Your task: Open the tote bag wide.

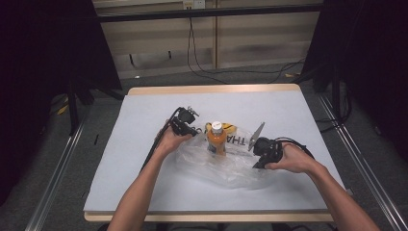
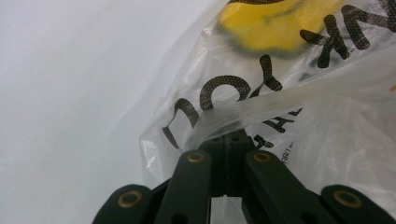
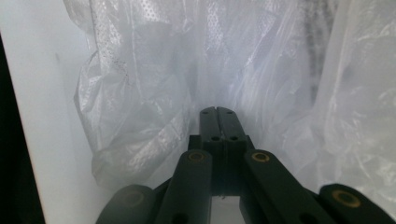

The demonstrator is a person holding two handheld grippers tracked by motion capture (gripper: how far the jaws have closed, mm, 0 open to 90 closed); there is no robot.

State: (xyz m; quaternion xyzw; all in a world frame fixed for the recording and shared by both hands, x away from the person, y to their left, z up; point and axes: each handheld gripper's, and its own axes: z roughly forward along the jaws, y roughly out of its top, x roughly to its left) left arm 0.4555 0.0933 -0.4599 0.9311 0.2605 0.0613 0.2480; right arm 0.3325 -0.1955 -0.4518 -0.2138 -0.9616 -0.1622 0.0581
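Observation:
A clear plastic bag [image 1: 226,169] with black letters and a yellow print lies crumpled at the middle of the table. An orange bottle [image 1: 216,140] with a white cap stands upright at the bag's far side. My left gripper [image 1: 193,130] is at the bag's left edge. In the left gripper view its jaws [image 2: 229,140] are closed, and a taut edge of the bag [image 2: 303,140] ends at their tips. My right gripper [image 1: 260,161] is at the bag's right side. Its jaws [image 3: 218,114] are closed against the bag's film [image 3: 140,93]; I cannot tell whether any film is caught between them.
The table [image 1: 144,183] has a pale sheet on top and a wooden rim. Dark stands and rails flank it left and right. Cables lie on the floor beyond the far edge.

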